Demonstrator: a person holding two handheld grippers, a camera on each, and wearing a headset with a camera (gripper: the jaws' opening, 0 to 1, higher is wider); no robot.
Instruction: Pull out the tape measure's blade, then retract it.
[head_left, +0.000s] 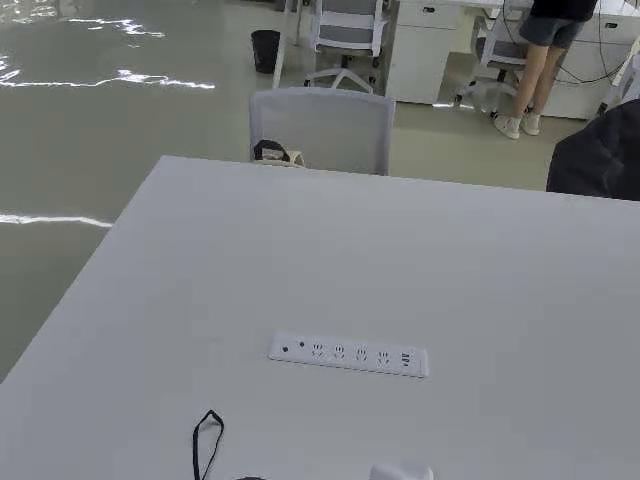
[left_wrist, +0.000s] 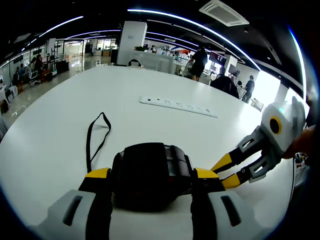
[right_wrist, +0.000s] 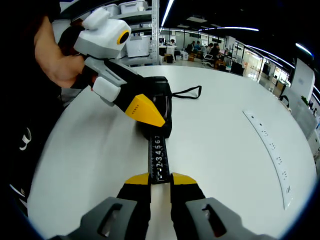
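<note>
The black tape measure (left_wrist: 150, 162) sits on the white table, with my left gripper (left_wrist: 152, 175) shut on its case between the yellow-tipped jaws. Its black wrist strap (left_wrist: 95, 135) trails off to the left. In the right gripper view, a short length of the numbered blade (right_wrist: 158, 152) runs out of the case (right_wrist: 159, 107) towards me. My right gripper (right_wrist: 160, 178) is shut on the blade's end. The left gripper (right_wrist: 127, 97) shows there too, held by a hand at the case. The right gripper (left_wrist: 225, 172) comes into the left gripper view from the right. The strap (head_left: 205, 445) lies at the head view's bottom edge.
A white power strip (head_left: 348, 354) lies across the middle of the table (head_left: 400, 250), beyond the tape measure. A grey chair (head_left: 320, 128) stands at the far edge. A person (head_left: 540, 60) stands farther back among desks and chairs.
</note>
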